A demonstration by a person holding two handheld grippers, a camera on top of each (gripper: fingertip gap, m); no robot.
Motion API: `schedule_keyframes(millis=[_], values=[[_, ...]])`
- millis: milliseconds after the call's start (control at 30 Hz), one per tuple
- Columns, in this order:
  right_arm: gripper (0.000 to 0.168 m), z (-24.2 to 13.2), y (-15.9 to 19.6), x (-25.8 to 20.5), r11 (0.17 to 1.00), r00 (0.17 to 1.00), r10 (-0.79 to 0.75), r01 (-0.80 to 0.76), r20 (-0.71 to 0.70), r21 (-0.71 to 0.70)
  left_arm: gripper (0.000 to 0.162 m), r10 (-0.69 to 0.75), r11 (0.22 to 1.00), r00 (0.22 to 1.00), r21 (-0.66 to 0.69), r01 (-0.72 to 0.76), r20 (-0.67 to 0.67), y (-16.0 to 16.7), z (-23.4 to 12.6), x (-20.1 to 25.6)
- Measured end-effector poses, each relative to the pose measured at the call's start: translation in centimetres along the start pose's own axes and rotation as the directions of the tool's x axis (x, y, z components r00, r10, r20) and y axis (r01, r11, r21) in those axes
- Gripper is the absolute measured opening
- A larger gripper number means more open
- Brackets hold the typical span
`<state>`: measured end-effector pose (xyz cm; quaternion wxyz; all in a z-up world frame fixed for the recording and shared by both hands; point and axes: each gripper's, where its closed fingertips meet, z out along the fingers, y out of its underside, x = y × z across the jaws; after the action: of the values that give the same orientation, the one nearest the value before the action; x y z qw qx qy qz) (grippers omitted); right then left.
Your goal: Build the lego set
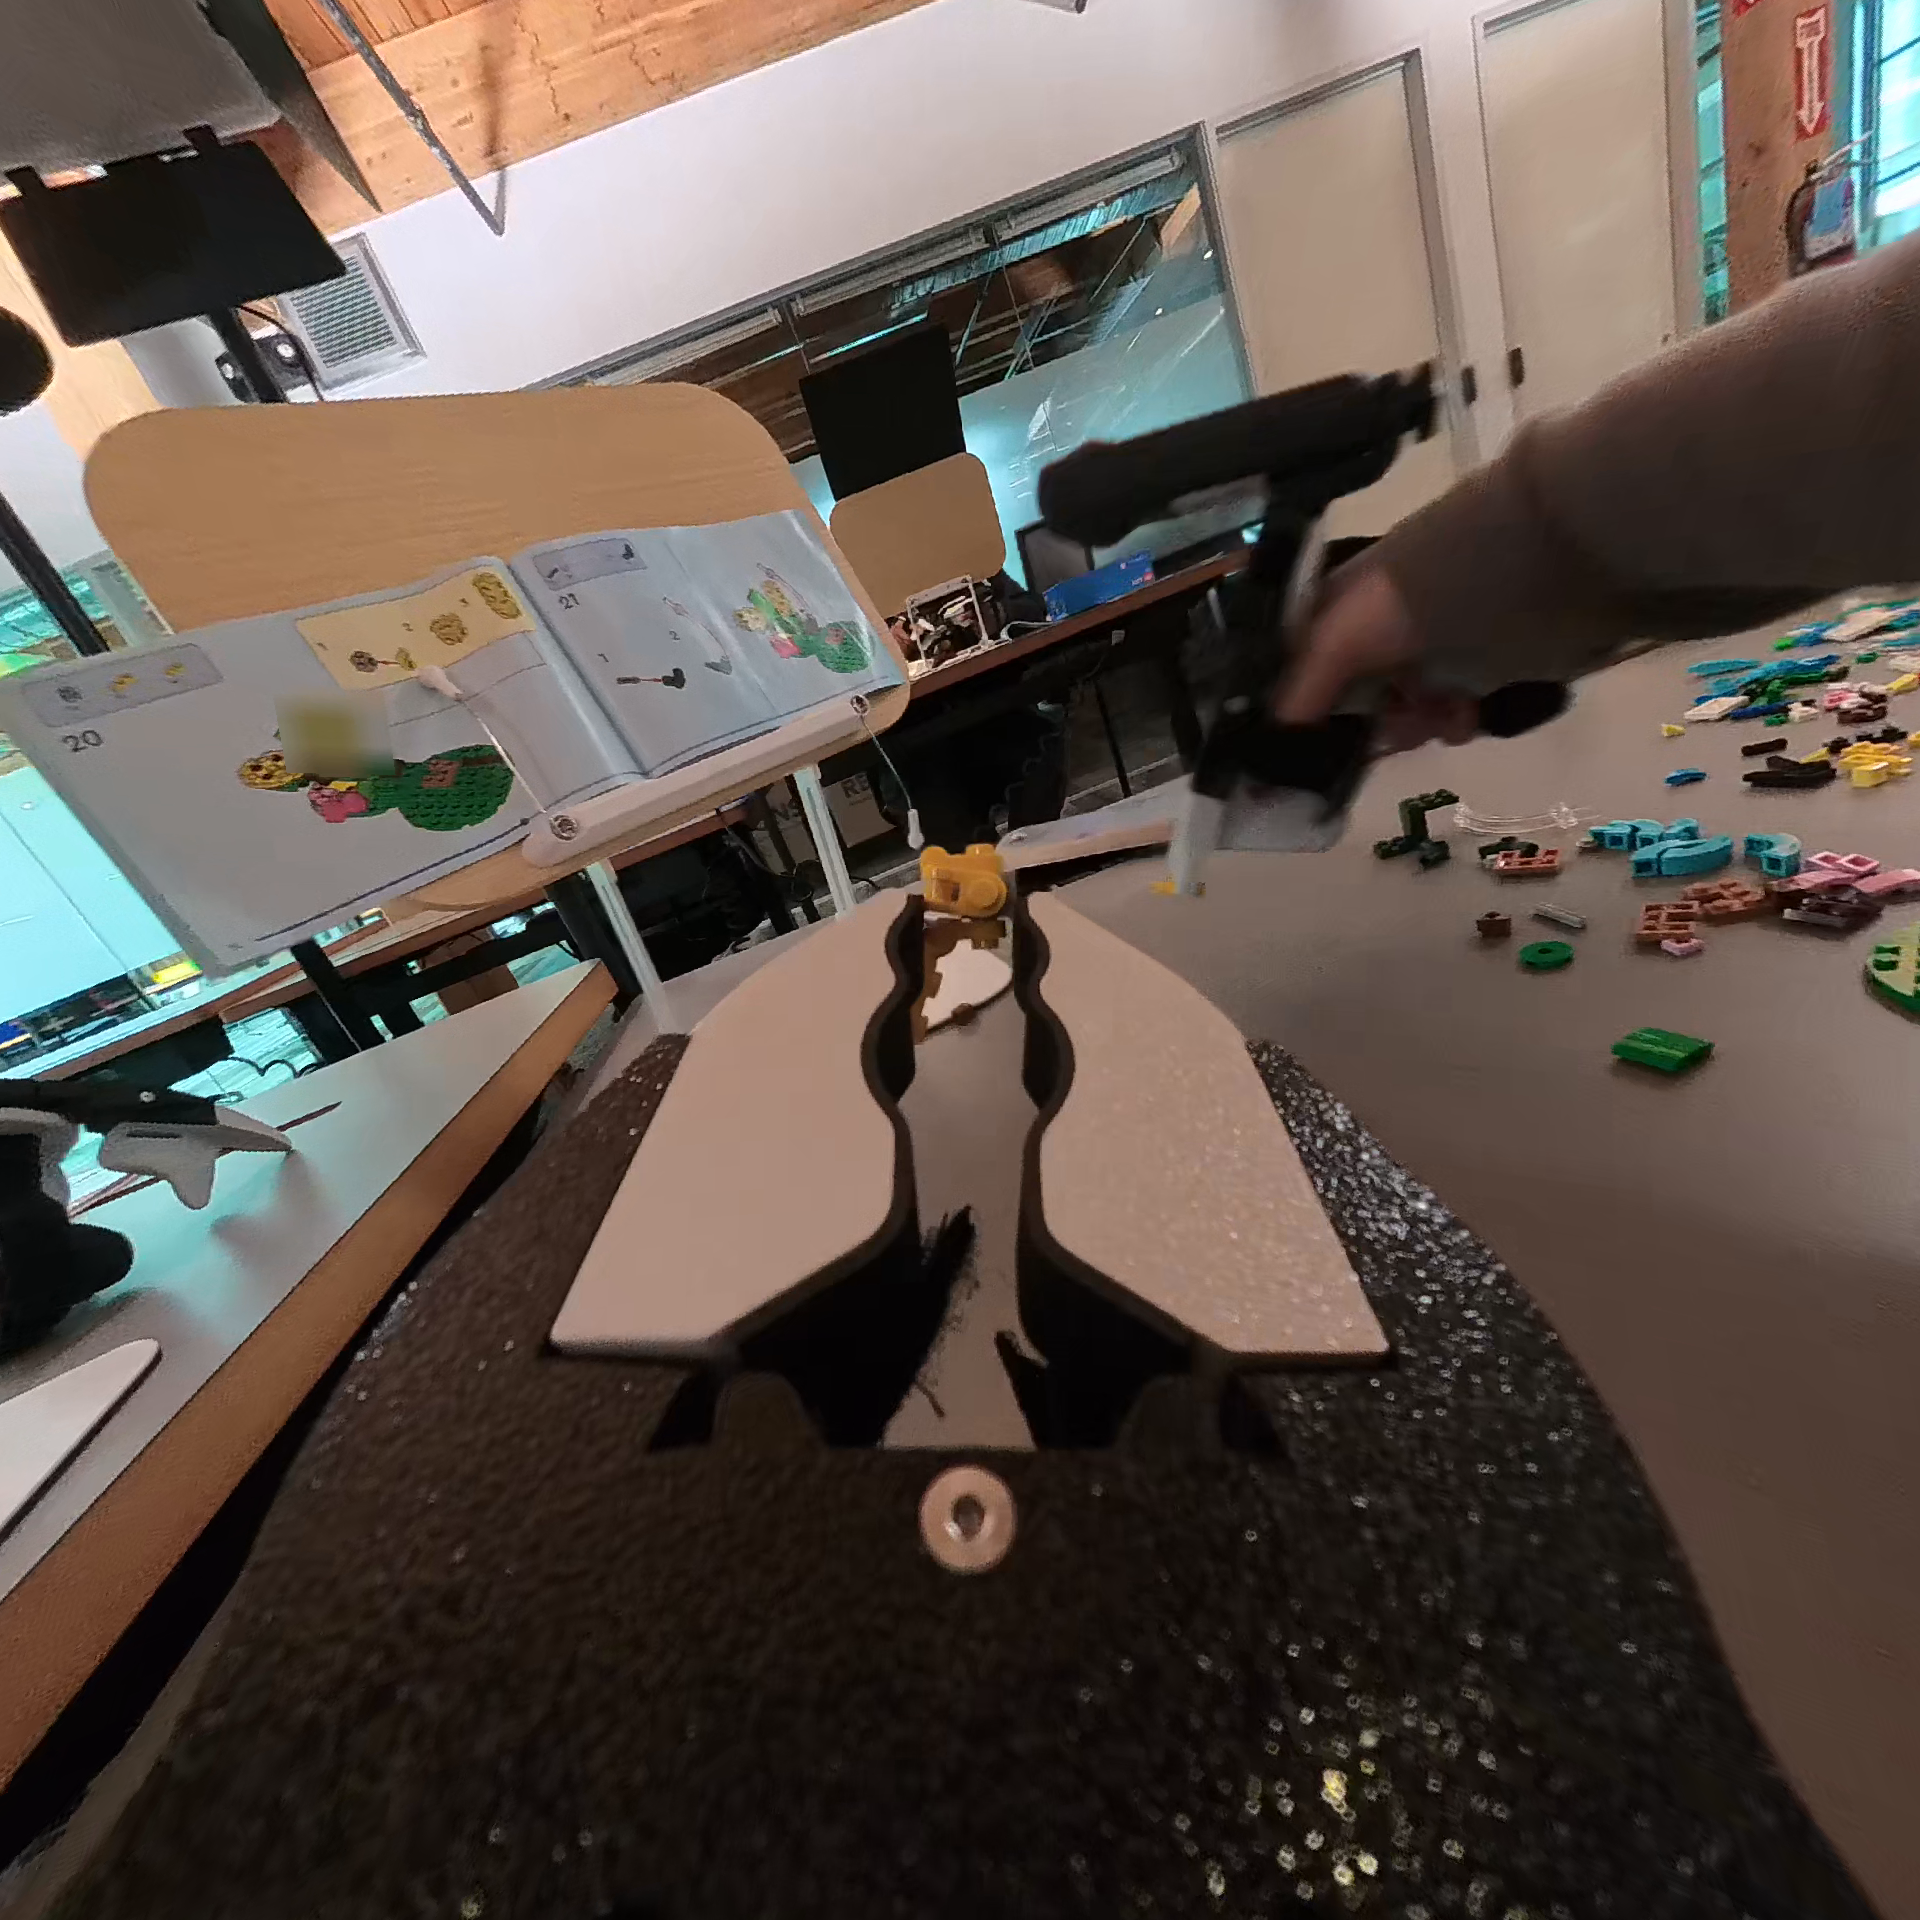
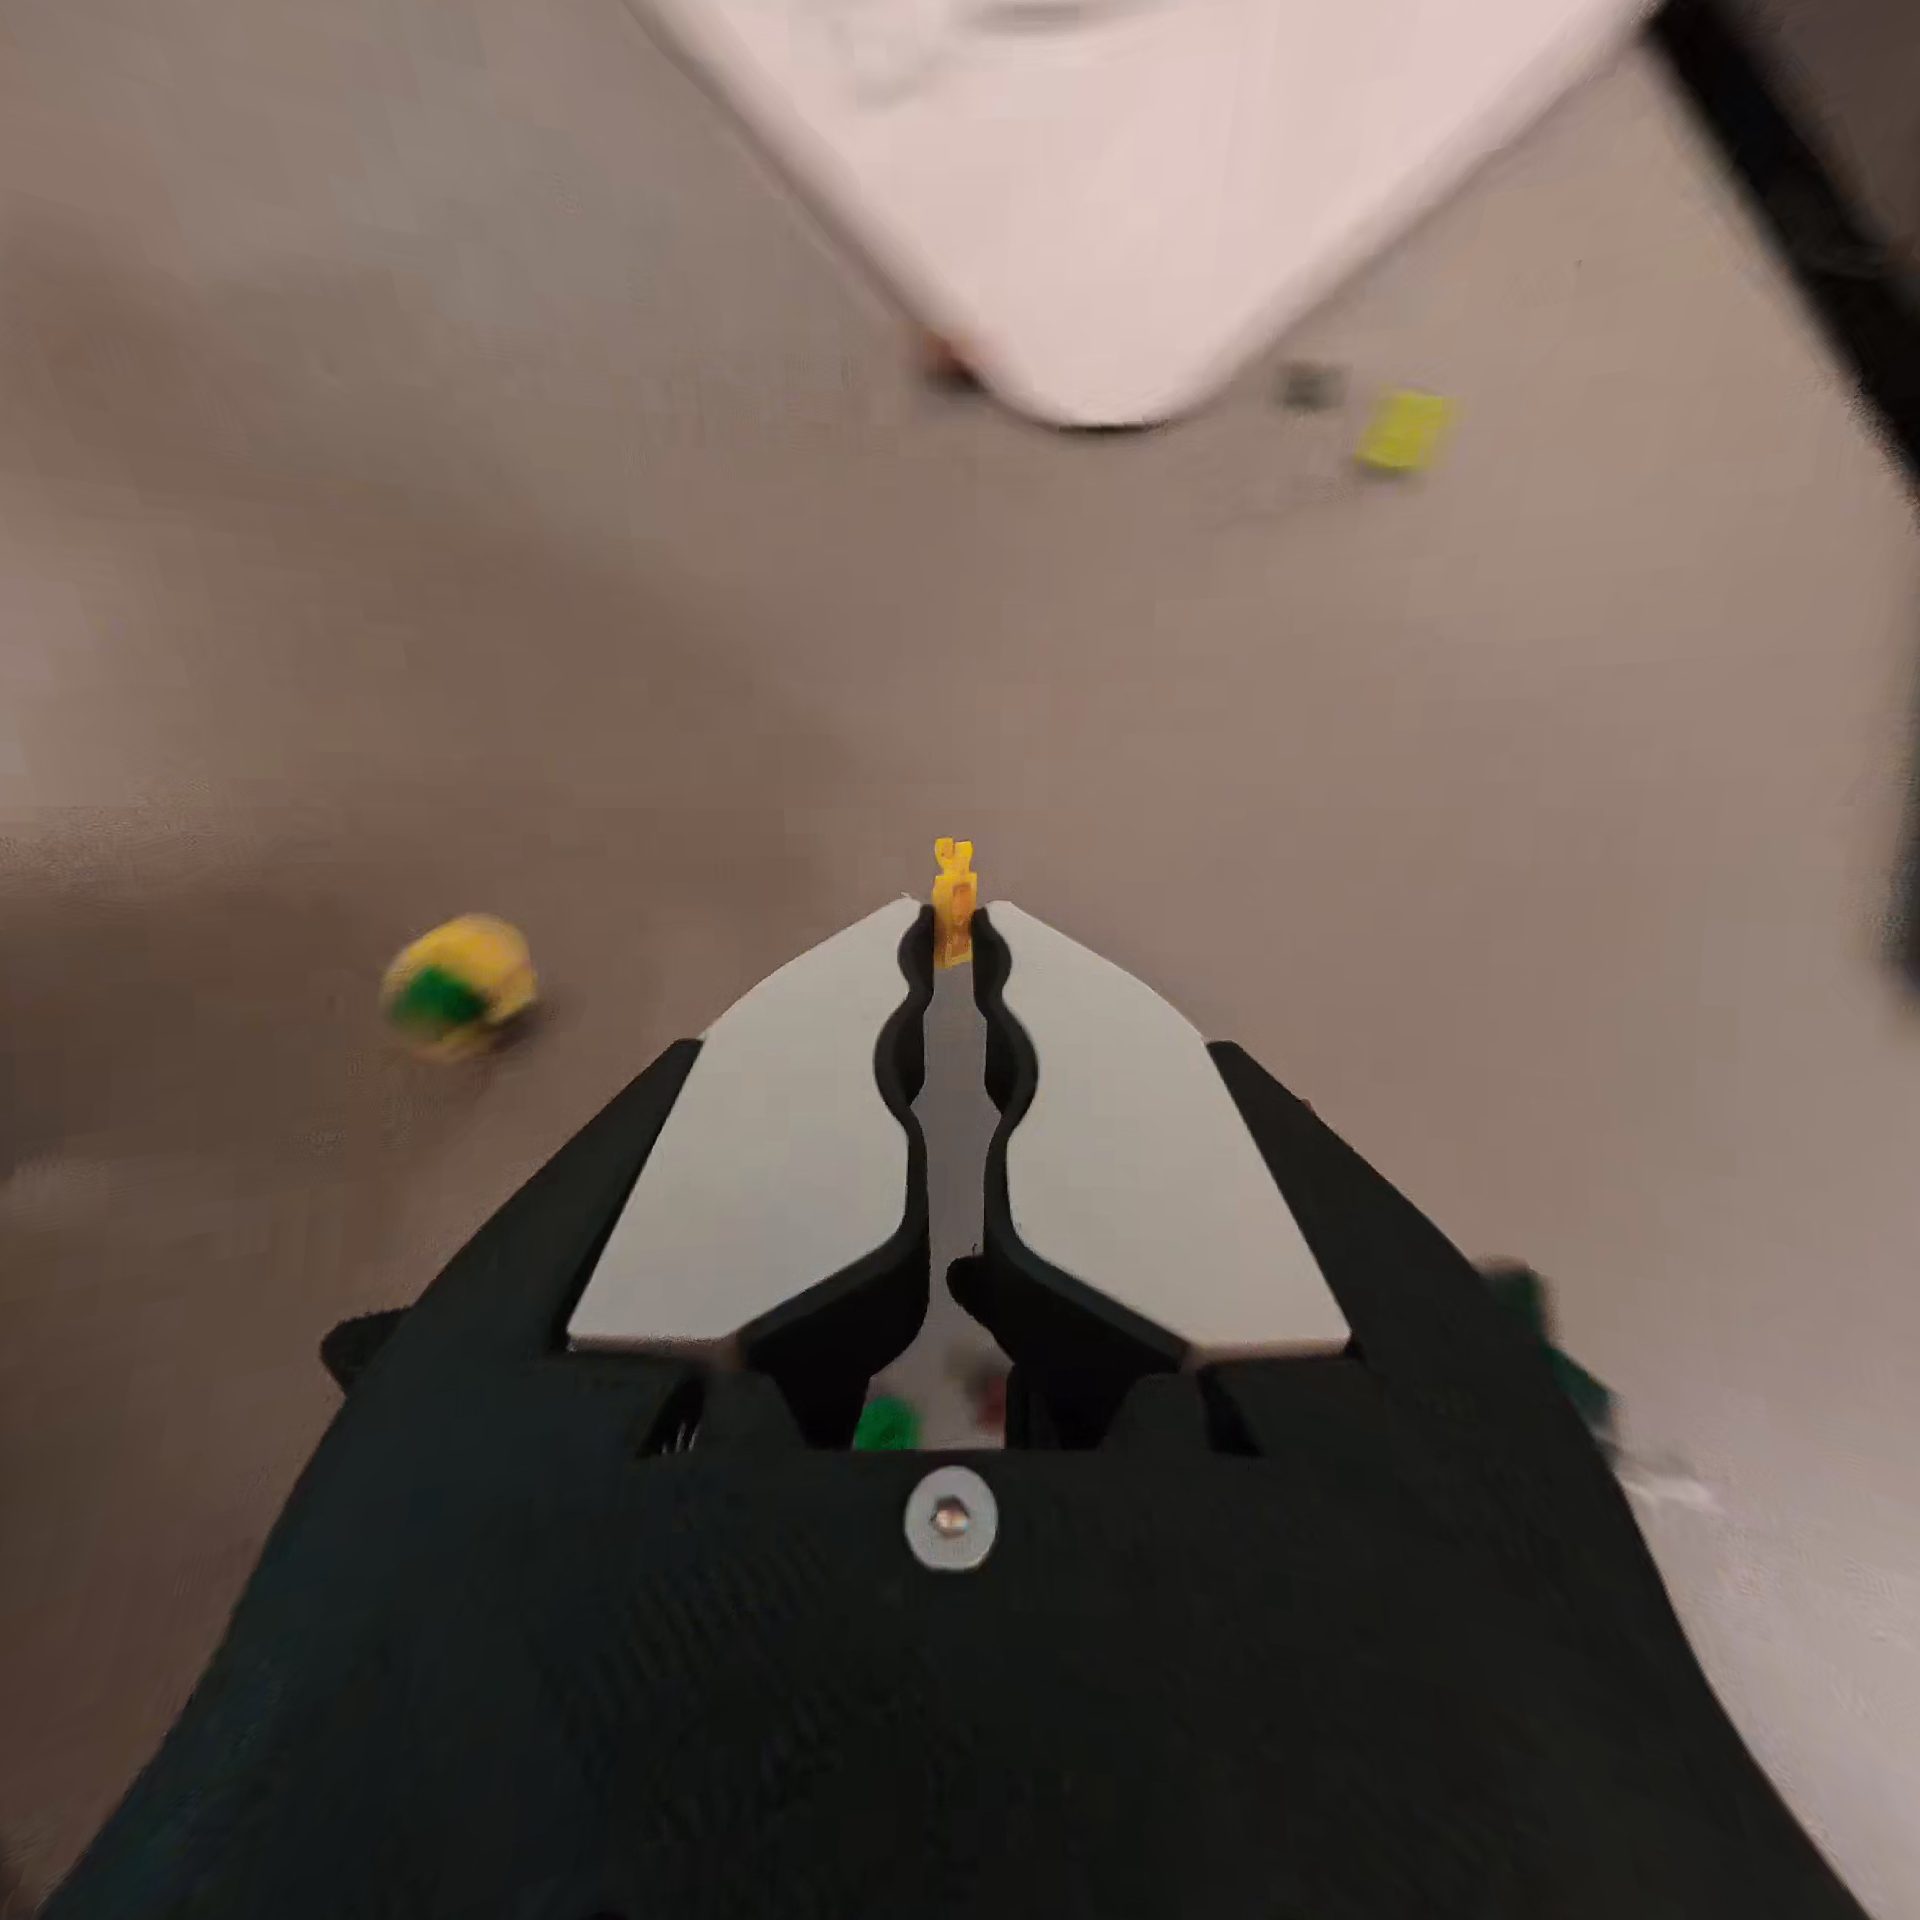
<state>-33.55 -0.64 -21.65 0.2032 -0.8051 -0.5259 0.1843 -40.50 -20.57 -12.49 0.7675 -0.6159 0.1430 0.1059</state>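
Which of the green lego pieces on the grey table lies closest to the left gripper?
The flat rectangular bright green plate, lying alone; the round green ring and dark green pieces lie farther from the left gripper.

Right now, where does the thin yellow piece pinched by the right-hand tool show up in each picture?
Left wrist view: the thin yellow piece is tiny, right of centre, at the far-off right gripper tips; the chunkier yellow piece in the left gripper is another.
Right wrist view: dead centre, upright between the right gripper's tips.
Shared landmark: the white plate on the table just beyond it.
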Motion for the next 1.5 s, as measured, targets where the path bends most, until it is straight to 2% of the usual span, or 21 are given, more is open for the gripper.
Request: schedule_keyframes(millis=[67,133,200,267,333,500,600,667,800,967,1067,1200,1267,1367,1433,1500], values=[[0.005,-1.7,2.4,-6.8,0.966,0.953,-0.257,0.255,0.162,0.033,0.016,-0.006,1.0,1.0,0.003,0.006,0.01,-0.1,-0.2,-0.5],[0.005,-2.5,6.7,-11.5,0.827,0.807,-0.549,0.562,0.216,0.0,0.016,-0.017,1.0,1.0,0.005,0.017,0.013,-0.2,-0.4,-0.8],[0.005,-2.2,10.5,-13.7,0.704,0.707,-0.668,0.702,0.233,-0.109,0.016,-0.029,1.0,0.999,0.01,0.029,0.017,-0.3,-0.6,-1.0],[0.005,-1.8,13.2,-15.2,0.645,0.671,-0.694,0.741,0.262,-0.188,0.016,-0.036,0.999,0.999,0.009,0.036,0.009,-0.3,-0.6,-0.7],[0.005,-1.9,13.6,-15.9,0.616,0.643,-0.728,0.765,0.236,-0.186,0.016,-0.034,0.999,0.999,0.015,0.034,-0.005,-0.4,-0.6,-0.2],[0.006,-1.9,14.1,-16.3,0.607,0.637,-0.733,0.771,0.239,-0.194,0.016,-0.006,1.0,0.998,0.001,0.006,-0.059,-0.2,-0.1,1.4],[0.022,-2.1,14.2,-16.4,0.636,0.654,-0.706,0.755,0.272,-0.161,0.016,0.028,1.0,0.996,-0.006,-0.028,-0.081,0.0,0.1,1.9],[0.025,-2.4,14.5,-16.2,0.64,0.652,-0.698,0.753,0.295,-0.15,0.016,0.043,0.999,0.995,-0.013,-0.044,-0.086,0.2,0.1,2.0],[0.022,-2.2,14.0,-16.3,0.697,0.685,-0.653,0.71,0.324,-0.099,0.016,0.032,0.999,0.994,-0.014,-0.034,-0.101,0.3,0.2,2.1],[0.014,-1.7,14.0,-16.7,0.625,0.602,-0.713,0.778,0.359,-0.063,0.016,0.053,0.998,0.989,-0.013,-0.055,-0.139,0.5,0.2,2.7],[0.006,-1.7,14.2,-17.1,0.622,0.595,-0.696,0.779,0.402,-0.076,0.016,0.066,0.997,0.987,-0.016,-0.069,-0.15,0.6,0.2,2.9],[0.006,-1.9,14.3,-17.5,0.606,0.583,-0.716,0.792,0.385,-0.074,0.016,0.083,0.996,0.98,-0.023,-0.088,-0.179,0.9,0.2,3.3],[0.006,-2.6,12.8,-17.9,0.652,0.622,-0.716,0.758,0.317,-0.014,0.016,0.142,0.989,0.972,-0.017,-0.147,-0.187,0.9,0.1,3.6],[0.006,-4.8,9.6,-19.1,0.736,0.705,-0.676,0.657,0.213,0.162,0.015,0.336,0.942,0.924,0.071,-0.329,-0.182,0.3,-0.4,4.5],[0.006,-6.4,8.7,-19.2,0.743,0.727,-0.667,0.632,0.161,0.221,0.015,0.446,0.893,0.88,0.142,-0.426,-0.164,-0.5,-0.7,5.5],[0.006,-7.8,8.3,-19.1,0.73,0.728,-0.676,0.641,0.112,0.236,0.015,0.478,0.875,0.864,0.174,-0.453,-0.158,-1.0,-0.8,6.4]])
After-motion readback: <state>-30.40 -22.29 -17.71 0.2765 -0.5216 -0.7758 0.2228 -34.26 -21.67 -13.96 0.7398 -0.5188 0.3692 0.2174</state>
